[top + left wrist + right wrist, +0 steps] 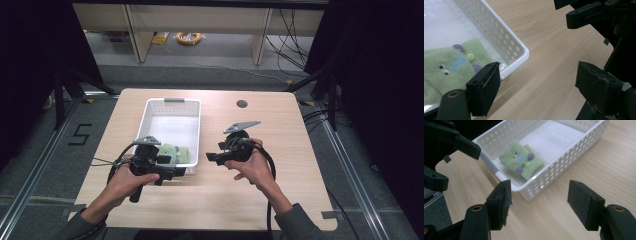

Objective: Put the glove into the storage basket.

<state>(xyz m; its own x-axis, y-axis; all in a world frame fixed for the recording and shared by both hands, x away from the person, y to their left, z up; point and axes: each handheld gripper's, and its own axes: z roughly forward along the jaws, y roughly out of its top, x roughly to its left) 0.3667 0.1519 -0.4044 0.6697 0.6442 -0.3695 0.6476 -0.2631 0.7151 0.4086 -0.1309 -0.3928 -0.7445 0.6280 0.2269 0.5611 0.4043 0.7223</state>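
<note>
- Left gripper: jaws stand wide apart, nothing between the pads. In the left gripper view its fingertips flank the near corner of the basket, one pad just over the rim, the other over bare table.
- Right gripper: jaws wide, holding nothing. Its pads hang over the wooden table, just beside the basket's outer wall.
- Green felt cloth: lies folded inside the white perforated basket at its 6 o'clock end, resting on the floor against the near wall.
- Basket: stands on the table at 10 o'clock from the right gripper.
</note>
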